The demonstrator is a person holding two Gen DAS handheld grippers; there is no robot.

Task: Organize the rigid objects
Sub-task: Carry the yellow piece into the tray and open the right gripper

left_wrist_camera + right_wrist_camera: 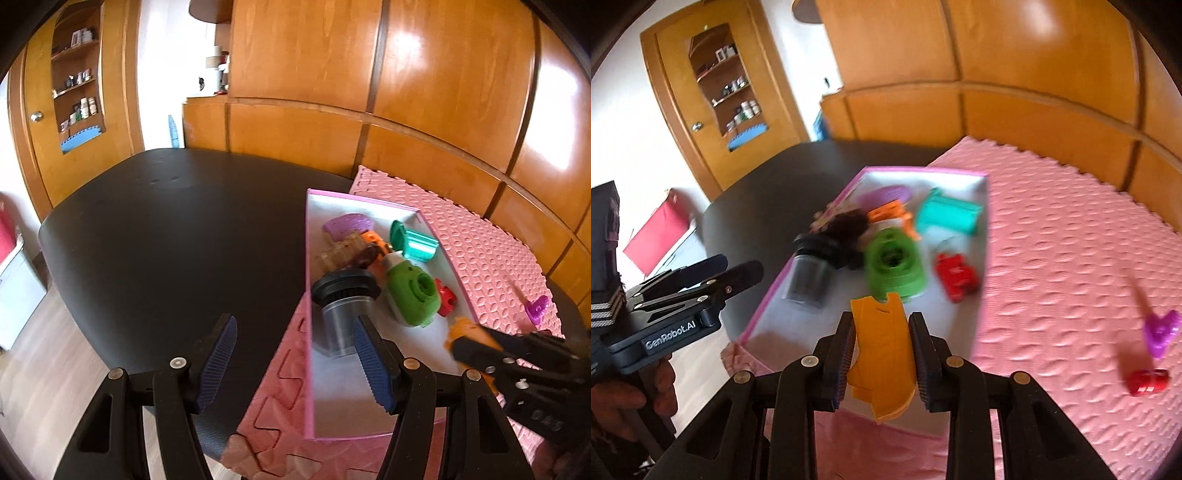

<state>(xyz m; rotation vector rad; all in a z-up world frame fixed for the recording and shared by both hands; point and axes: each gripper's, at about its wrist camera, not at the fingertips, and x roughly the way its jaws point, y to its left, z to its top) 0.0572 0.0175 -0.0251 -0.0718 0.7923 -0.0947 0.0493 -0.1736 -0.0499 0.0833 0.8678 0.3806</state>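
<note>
Wooden cabinets back a dark table [155, 229] half covered by a pink foam mat [1071, 240]. Right gripper [882, 354] is clamped on a flat orange piece [881, 343], poised over the near end of the pink box [983, 236], likely to drop it among the toys there. Left gripper [295, 363] hangs spread wide and empty at the box's left wall. Right of the box, on the mat, a purple piece [1161, 330] and a red toy [1148, 381] await sorting.
</note>
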